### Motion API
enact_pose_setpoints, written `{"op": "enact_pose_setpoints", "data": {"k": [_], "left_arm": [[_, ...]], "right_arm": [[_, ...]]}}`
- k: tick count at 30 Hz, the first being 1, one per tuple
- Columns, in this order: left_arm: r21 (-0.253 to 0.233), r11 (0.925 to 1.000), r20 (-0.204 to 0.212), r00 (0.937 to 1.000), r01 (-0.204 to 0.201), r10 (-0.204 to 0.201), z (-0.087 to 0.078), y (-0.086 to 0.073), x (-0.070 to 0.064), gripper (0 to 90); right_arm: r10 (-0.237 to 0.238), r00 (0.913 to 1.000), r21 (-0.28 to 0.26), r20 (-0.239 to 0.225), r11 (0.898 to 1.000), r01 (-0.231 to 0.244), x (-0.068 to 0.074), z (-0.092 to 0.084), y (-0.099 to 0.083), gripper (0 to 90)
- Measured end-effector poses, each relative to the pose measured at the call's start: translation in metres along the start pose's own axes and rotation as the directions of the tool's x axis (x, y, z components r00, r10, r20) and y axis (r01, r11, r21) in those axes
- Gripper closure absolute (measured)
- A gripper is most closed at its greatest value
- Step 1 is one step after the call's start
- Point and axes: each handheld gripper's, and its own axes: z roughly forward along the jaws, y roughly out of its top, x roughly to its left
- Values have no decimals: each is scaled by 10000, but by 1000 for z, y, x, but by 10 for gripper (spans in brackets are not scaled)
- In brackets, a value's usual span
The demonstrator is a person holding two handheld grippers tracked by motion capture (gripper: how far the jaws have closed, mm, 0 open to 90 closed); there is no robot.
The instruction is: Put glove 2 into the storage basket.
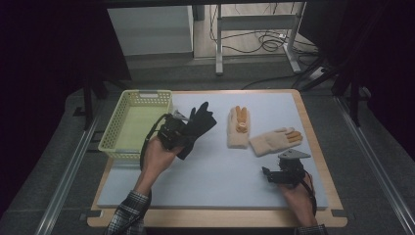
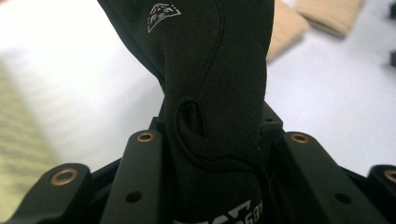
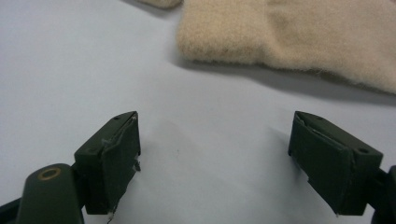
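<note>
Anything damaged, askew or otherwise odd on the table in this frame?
One small thing: the dark pad lining on the right gripper's fingers looks frayed and peeling at its edges. The two cream knitted gloves lie askew to each other, touching. The black fabric glove is clamped normally.

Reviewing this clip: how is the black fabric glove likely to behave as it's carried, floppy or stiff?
Probably floppy: the black fabric glove bunches and creases between the left gripper's shut jaws. Likely light, since one pinch lifts it. Its loose fingers may sag or swing.
</note>
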Motion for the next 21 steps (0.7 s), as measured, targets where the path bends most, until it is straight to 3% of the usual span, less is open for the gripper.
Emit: {"op": "enact_pose_setpoints", "data": {"k": [5,10,15,21], "left_arm": [[-82,9990,-619,9971,445,-450,-16,5,29,645],[-73,9958,-1153,9891,908,-911,-25,2,57,645],[106,9905,-1759,9754,1368,-1329,-29,-8,86,641],[273,9750,-2291,9508,2203,-2085,-29,-27,127,637]], "right_arm": [[-3,10000,-1,-4,10000,3,0,0,0,166],[-3,10000,-2,-3,10000,3,0,0,0,166],[3,10000,-4,-5,10000,-3,0,0,0,166],[2,10000,1,-4,10000,-2,0,0,0,166]]}}
